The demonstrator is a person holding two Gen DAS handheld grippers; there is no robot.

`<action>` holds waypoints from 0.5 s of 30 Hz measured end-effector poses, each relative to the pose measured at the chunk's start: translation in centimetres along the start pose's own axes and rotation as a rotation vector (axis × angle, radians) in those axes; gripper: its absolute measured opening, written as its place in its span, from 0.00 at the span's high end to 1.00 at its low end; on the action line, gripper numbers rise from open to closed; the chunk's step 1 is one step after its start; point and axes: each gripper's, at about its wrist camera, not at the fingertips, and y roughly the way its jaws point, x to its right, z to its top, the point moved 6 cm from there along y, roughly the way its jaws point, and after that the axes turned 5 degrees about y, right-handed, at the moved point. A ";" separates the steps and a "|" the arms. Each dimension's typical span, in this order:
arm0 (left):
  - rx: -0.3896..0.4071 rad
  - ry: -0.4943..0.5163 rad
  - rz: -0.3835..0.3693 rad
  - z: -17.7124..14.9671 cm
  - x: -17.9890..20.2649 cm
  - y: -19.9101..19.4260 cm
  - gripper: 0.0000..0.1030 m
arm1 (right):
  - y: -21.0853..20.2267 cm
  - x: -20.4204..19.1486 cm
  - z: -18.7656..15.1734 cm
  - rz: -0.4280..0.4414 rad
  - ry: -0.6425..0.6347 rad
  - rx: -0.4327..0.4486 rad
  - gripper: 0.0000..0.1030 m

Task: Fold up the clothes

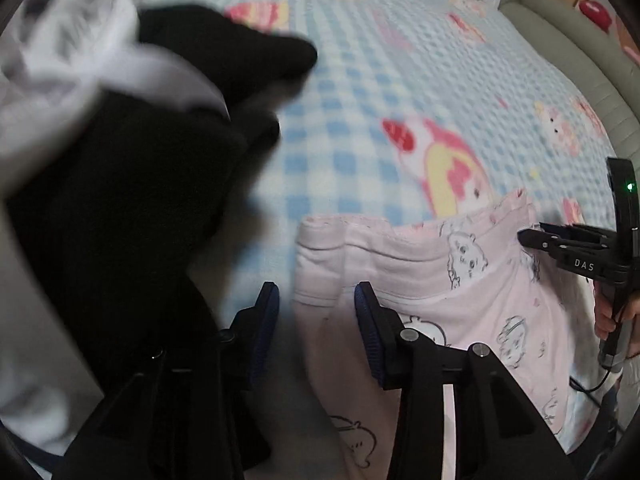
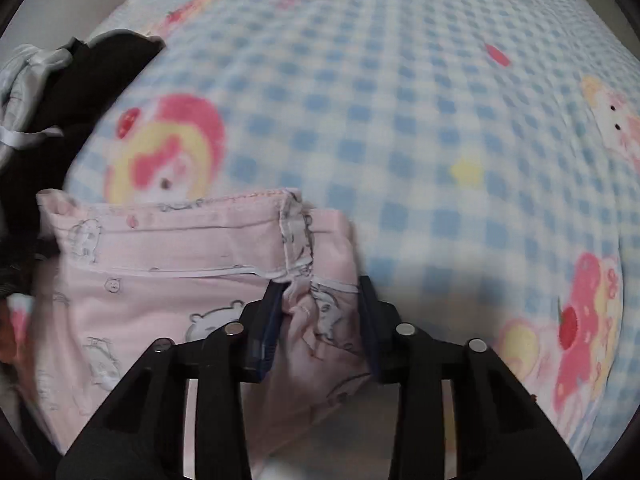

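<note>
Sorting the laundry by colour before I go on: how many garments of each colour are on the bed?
Pink: 1, the pink garment
Black: 1, the black garment
White or grey: 1, the white garment
Total: 3, though the blurred pile may hide more.

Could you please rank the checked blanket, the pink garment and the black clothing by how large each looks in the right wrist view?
1. checked blanket, filling most of the view.
2. pink garment, though nearness to the camera enlarges it.
3. black clothing, partly cut off at the left edge.
</note>
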 end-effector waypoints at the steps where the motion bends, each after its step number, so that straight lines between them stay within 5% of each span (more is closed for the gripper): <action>1: 0.011 0.006 0.017 0.3 0.0 -0.7 0.62 | -0.7 0.8 0.1 -0.016 0.031 0.030 0.69; 3: 0.048 -0.012 -0.020 0.0 0.0 -2.8 0.62 | -3.3 2.9 0.3 -0.107 0.082 0.107 0.72; 9: 0.147 0.007 -0.203 -5.7 3.8 -8.8 0.64 | -12.7 2.4 -5.8 0.137 0.152 0.190 0.69; 11: 0.107 -0.014 -0.286 -8.2 5.8 -8.3 0.64 | -13.9 -1.0 -9.6 0.187 0.109 0.177 0.66; 15: -0.064 -0.050 -0.198 -13.7 7.1 -5.1 0.68 | -11.8 -6.9 -16.3 0.270 0.057 0.082 0.66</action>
